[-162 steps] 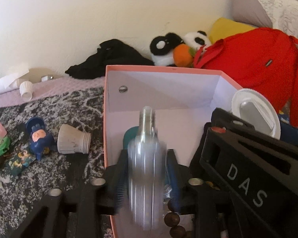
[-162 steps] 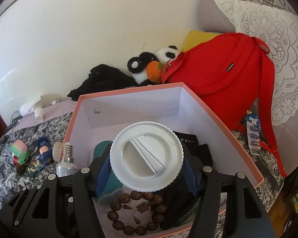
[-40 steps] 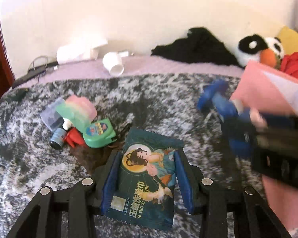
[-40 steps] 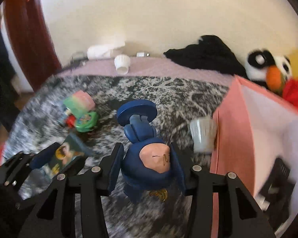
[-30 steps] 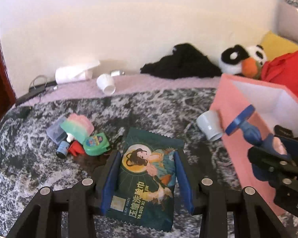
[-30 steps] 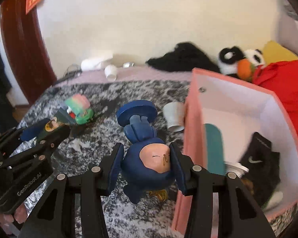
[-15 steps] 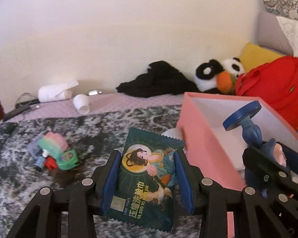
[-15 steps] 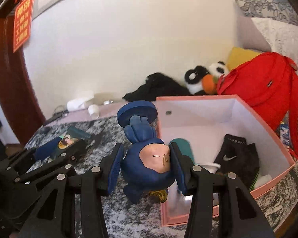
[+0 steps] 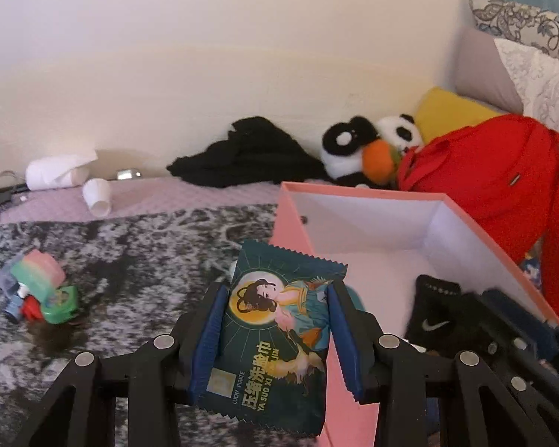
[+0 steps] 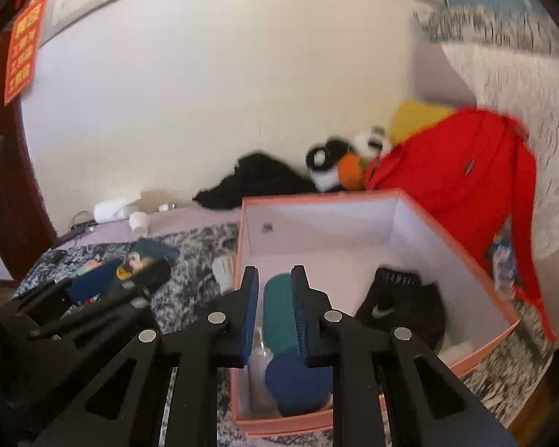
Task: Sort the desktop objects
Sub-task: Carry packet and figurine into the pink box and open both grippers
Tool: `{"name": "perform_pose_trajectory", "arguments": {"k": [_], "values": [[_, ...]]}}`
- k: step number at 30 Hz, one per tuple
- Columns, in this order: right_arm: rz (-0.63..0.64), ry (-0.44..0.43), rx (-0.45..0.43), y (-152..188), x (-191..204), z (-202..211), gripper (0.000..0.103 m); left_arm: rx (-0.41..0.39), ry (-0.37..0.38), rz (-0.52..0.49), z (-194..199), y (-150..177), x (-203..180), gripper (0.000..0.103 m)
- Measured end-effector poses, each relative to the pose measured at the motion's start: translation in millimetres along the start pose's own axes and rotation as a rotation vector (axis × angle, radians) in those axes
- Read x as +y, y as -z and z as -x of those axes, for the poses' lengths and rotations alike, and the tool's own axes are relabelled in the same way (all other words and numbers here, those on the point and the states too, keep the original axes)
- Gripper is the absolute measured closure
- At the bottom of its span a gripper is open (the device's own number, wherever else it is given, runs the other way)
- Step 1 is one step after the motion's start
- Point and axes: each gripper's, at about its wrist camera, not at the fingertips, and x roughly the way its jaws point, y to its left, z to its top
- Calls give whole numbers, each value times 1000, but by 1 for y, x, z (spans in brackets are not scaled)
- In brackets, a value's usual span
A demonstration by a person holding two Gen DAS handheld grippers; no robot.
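My left gripper (image 9: 275,320) is shut on a dark green face-towel packet (image 9: 279,339) and holds it in the air at the near left corner of the pink box (image 9: 357,195). My right gripper (image 10: 274,303) is over the box's near end (image 10: 279,422), its jaws a little apart with nothing between them. The blue toy figure (image 10: 298,383) lies in the box below it, beside a teal case (image 10: 277,305) and a black sock (image 10: 402,307). The left gripper with the packet shows at the left of the right wrist view (image 10: 130,264).
A small pile of toys with a green tape measure (image 9: 57,300) lies left on the grey patterned cover. A white cup (image 10: 223,273) lies against the box's left wall. A red backpack (image 9: 484,171), panda plush (image 9: 369,149) and black cloth (image 9: 242,156) are behind.
My right gripper has let go of the blue toy figure, which now lies in the box. My left gripper has carried the packet right, up to the box corner.
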Motion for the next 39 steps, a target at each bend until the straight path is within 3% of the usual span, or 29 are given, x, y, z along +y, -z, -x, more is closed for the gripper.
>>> {"name": "perform_pose_trajectory", "arguments": {"k": [6, 17, 18, 19, 20, 21, 22, 23, 24, 27, 39], "values": [[-61, 26, 0, -3, -36, 0, 84, 27, 26, 6, -16, 2, -15, 56], [-143, 83, 5, -4, -82, 1, 83, 47, 81, -88, -31, 11, -78, 55], [-149, 108, 4, -4, -86, 1, 80, 47, 78, -94, -32, 12, -81, 55], [-155, 132, 3, -4, -89, 2, 68, 46, 70, -101, -33, 13, -84, 51], [-161, 157, 1, -4, -93, 2, 64, 46, 50, -102, -34, 13, -85, 41], [-167, 181, 0, -3, -96, 3, 52, 46, 31, -98, -35, 13, -86, 33], [-185, 193, -4, -3, -102, 4, 29, 45, 31, -89, -36, 13, -85, 10], [-214, 180, -12, -2, -109, 6, 17, 43, 36, -81, -36, 13, -84, 2], [-249, 157, -22, -2, -116, 8, 7, 37, 46, -76, -35, 13, -84, 2], [-312, 131, -48, -2, -127, 13, 6, 33, 46, -98, -34, 13, -88, 2], [-287, 132, -59, -4, -112, 15, 6, 22, 28, -115, -27, 12, -88, 2]]}}
